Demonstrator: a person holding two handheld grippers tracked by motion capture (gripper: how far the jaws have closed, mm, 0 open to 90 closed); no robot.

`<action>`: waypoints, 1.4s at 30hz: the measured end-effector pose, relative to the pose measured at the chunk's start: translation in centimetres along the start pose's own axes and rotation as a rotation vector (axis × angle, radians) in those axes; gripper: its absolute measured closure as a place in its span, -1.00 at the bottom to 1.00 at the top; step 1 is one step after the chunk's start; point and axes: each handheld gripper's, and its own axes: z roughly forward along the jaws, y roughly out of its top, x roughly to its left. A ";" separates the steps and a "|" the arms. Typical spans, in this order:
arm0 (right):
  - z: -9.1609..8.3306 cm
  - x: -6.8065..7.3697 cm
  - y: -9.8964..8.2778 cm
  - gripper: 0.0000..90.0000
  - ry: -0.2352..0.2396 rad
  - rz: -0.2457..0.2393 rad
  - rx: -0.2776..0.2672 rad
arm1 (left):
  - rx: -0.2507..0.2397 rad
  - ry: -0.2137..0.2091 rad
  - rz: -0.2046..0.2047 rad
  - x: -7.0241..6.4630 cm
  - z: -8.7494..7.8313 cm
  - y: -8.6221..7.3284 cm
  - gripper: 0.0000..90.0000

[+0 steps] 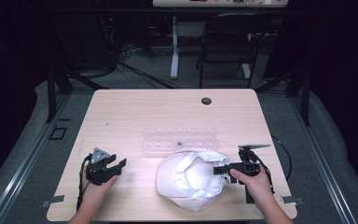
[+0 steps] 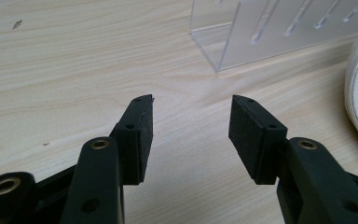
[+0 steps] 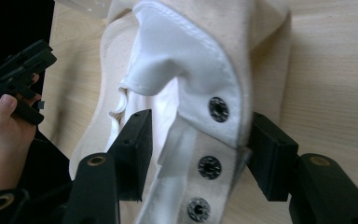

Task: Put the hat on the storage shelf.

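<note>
A: Table state? B: A white cap (image 1: 192, 179) lies upside down near the front edge of the light wooden table (image 1: 121, 116), its inside facing up; just behind it stands a clear plastic rack (image 1: 181, 139) — slotted, transparent, close to the cap but whether touching I cannot tell.

A: Right gripper? B: The right gripper (image 1: 222, 170) is at the cap's right rim, held in the right hand (image 1: 253, 179); in the right gripper view its jaws stand apart on either side of the back strap (image 3: 213, 140) — one pad inside the cap, the other outside; the dark snap studs (image 3: 218, 109) sit between them; the outer pad looks to touch the fabric, the inner one is clear of it; not clamped.

A: Left gripper? B: The left gripper (image 1: 114, 164) rests low over bare wood left of the cap, well apart from it; jaws wide apart, holding nothing; the left hand (image 1: 95, 186) grips it from below.
</note>
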 end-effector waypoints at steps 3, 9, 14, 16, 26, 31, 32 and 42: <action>-0.1 0.5 0.2 0.01 0.011 -0.015 0.001 | 0.001 -0.001 -0.001 0.0 0.0 0.0 0.12; -1.0 1.5 0.6 0.01 0.036 -0.022 -0.009 | 0.003 -0.001 -0.001 0.0 0.0 0.0 0.12; -1.7 1.9 0.9 0.21 0.057 0.001 -0.022 | 0.003 -0.001 0.000 0.0 0.1 0.0 0.12; -1.8 2.0 1.0 0.28 0.058 0.014 -0.029 | 0.003 -0.001 0.000 0.0 0.1 0.0 0.12; -2.0 2.0 1.5 0.79 0.036 0.021 -0.003 | 0.008 -0.001 0.004 0.0 0.2 -0.1 0.12; -2.1 2.4 1.6 0.81 0.017 0.009 0.008 | 0.007 -0.001 0.005 -0.1 0.2 -0.1 0.12; -2.1 2.4 1.6 0.81 0.017 0.001 0.013 | 0.007 -0.001 0.005 -0.1 0.2 -0.1 0.12; -2.3 3.1 1.9 0.82 0.012 -0.016 0.027 | 0.012 -0.002 0.010 -0.2 0.2 -0.1 0.12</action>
